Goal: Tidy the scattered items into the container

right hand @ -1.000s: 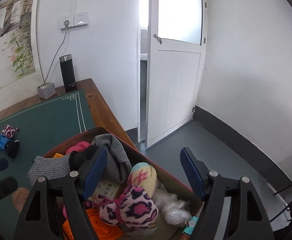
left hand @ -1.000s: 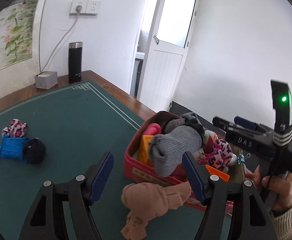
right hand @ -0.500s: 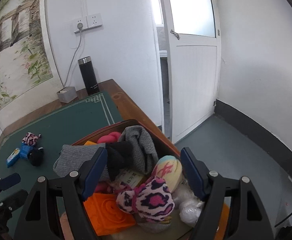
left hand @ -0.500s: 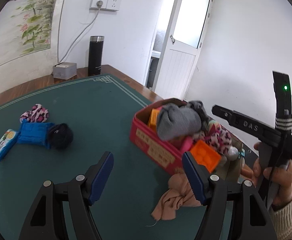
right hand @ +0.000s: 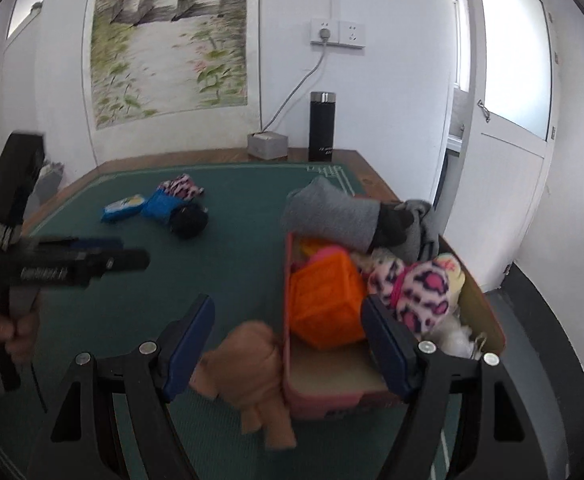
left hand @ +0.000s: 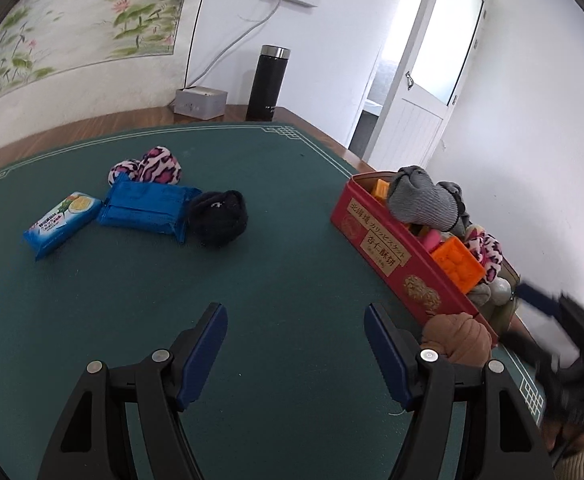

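1. The left tool (left hand: 296,344) hangs over the green table (left hand: 292,240) with its jaws apart and nothing between them. The right tool (right hand: 287,344) is likewise spread and holds nothing.
2. The container, a red box (left hand: 396,252), sits ahead and to the right of the left tool, already heaped with a grey sock (left hand: 420,200), an orange block (left hand: 458,258) and a leopard-print bundle (left hand: 488,248).
3. Scattered items lie well ahead and to the left of the left tool: a leopard-print sock (left hand: 147,164), a blue packet (left hand: 147,208), a smaller blue-and-white packet (left hand: 61,218) and a black sock ball (left hand: 217,218), all close together.
4. A tan sock (right hand: 251,368) lies on the table outside the box, against its near wall, just ahead of the right tool.
5. Judged step: between picks. The next move calls for lowering one tool around a loose item, likely the tan sock, and pinching soft cloth firmly without catching the box wall.
6. The right view shows the whole tan sock and the box's interior; the left view shows only the sock's top behind its right finger, but gives the far cluster clearly.
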{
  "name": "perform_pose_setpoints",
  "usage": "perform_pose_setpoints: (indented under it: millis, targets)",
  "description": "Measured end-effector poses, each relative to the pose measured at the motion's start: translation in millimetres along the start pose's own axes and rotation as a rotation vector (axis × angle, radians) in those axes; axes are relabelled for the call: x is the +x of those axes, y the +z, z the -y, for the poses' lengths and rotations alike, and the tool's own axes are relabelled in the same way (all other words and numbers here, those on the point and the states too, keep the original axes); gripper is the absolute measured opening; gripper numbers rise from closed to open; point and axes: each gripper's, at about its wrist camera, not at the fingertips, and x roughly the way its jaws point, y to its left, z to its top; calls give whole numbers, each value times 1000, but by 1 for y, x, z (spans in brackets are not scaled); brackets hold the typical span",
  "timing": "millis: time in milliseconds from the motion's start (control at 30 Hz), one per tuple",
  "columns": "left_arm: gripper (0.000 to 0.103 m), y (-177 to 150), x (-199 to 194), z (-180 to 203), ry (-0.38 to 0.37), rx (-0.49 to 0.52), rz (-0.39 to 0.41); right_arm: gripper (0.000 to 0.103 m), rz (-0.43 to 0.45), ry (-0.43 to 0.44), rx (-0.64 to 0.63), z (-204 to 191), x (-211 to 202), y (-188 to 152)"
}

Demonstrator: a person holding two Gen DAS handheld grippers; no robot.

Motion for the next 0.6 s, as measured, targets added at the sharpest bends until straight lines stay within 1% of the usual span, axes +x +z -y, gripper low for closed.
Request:
perform_pose_setpoints:
  millis: [100,167,200,333,433,600]
  targets:
    - [72,-1,0,6,-5,16,1,78,-47,17,-41,-13,1,-18]
    - [72,-3,-2,9,-3,28,4,77,-44,-4,-100,-25,1,-25]
    - [72,-3,-3,9,-2,27,6,77,-45,1,-117,-29,2,-25]
    - [72,-4,-9,5,5,9,16,76,-58,93,-131,-40,4,-26]
    - [72,-6,-11,-1,15,-15,17,75,-89,116,-106,-38,13,-28]
    - [72,-8,-9,-4,21,-30,9,75,-73,121,-69,-33,24,-20]
